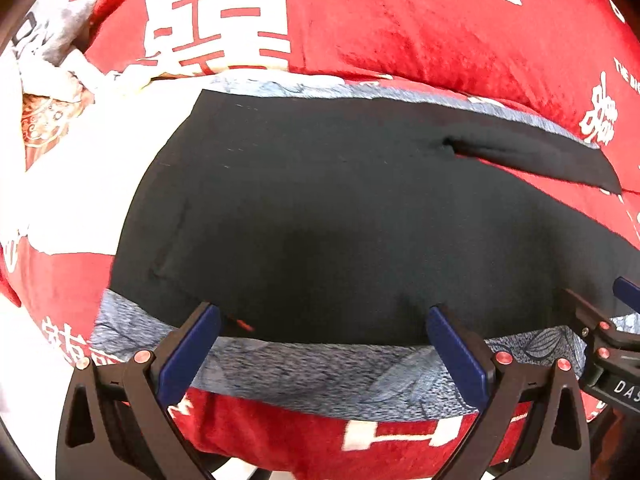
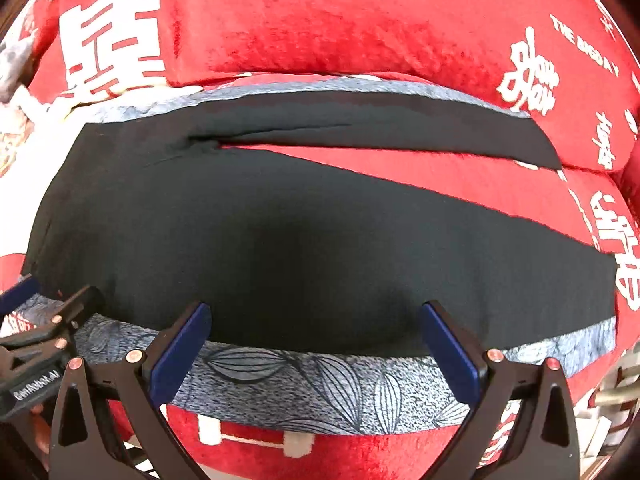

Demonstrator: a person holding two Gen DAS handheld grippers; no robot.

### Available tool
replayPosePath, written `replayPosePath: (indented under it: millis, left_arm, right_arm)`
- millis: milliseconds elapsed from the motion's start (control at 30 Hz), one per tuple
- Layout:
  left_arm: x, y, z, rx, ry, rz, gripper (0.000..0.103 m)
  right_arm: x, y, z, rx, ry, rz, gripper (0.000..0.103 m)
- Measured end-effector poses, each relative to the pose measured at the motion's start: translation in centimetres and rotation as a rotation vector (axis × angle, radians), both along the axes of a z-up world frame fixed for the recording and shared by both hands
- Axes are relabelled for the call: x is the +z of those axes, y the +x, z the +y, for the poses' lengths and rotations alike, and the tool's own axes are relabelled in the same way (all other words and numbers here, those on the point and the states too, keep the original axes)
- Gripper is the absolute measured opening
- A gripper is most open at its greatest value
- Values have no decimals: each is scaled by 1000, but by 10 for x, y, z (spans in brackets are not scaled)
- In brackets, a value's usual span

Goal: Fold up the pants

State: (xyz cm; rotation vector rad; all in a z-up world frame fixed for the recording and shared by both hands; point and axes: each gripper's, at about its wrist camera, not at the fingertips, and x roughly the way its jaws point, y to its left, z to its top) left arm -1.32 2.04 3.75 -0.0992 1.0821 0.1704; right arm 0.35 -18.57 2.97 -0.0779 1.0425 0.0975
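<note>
Black pants [image 1: 320, 208] lie spread flat on a red bed cover, waist to the left, the two legs splitting toward the right [image 2: 360, 216]. My left gripper [image 1: 324, 320] is open and empty, fingertips over the near edge of the pants. My right gripper [image 2: 316, 316] is open and empty over the near edge of the near leg. Each gripper shows at the side of the other's view: the right one in the left wrist view [image 1: 600, 312], the left one in the right wrist view [image 2: 52, 304].
A blue-grey leaf-patterned cloth [image 2: 340, 384] lies under the pants and shows as strips along the near and far edges. The red plush cover [image 2: 320, 20] with white characters lies all around. Crumpled white and grey fabric [image 1: 52, 40] sits at far left.
</note>
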Motion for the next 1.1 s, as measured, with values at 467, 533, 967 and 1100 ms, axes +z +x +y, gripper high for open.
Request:
replayPosePath:
  millis: [467, 533, 967, 1100]
  left_arm:
    - [23, 28, 21, 34, 11, -5, 103]
    - [24, 31, 22, 35, 18, -2, 103]
    - [12, 65, 39, 46, 26, 25, 103]
    - [8, 82, 40, 43, 31, 39, 103]
  right_arm:
    - [27, 29, 24, 125, 15, -24, 103]
    - [28, 33, 28, 138, 17, -21, 103]
    - [25, 81, 58, 237, 12, 9, 103]
    - [21, 108, 68, 281, -7, 14, 103]
